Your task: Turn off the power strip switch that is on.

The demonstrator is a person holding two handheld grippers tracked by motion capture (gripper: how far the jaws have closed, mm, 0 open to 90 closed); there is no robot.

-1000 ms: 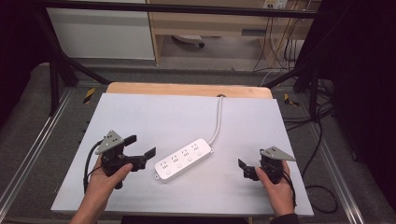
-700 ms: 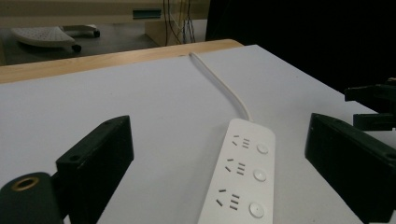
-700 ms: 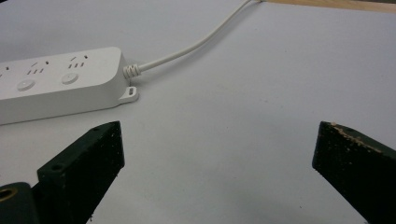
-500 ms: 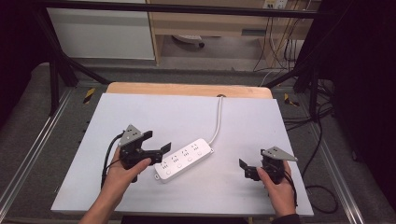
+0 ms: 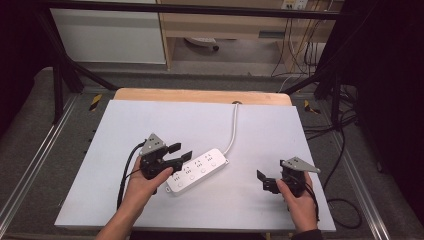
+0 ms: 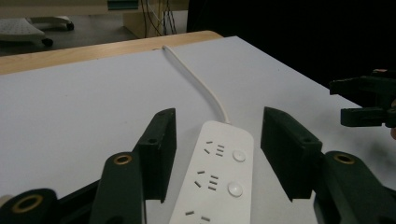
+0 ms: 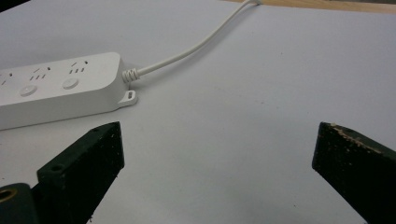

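the power strip [image 5: 196,170] lay at the frame's lower centre on the white table [image 5: 150,120]; the left gripper [image 5: 181,153] had been closing, jaws astride it, not touching. the right gripper [image 5: 264,179] stood apart.

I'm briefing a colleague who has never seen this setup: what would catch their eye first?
First, the long white plastic power strip lying slantwise in the middle of the pale grey table, its white cord running to the far edge. Next, the black left gripper over the strip's near end; its jaws have just been closing, with the strip between them but gaps still visible. The black right gripper hangs open to the strip's right.
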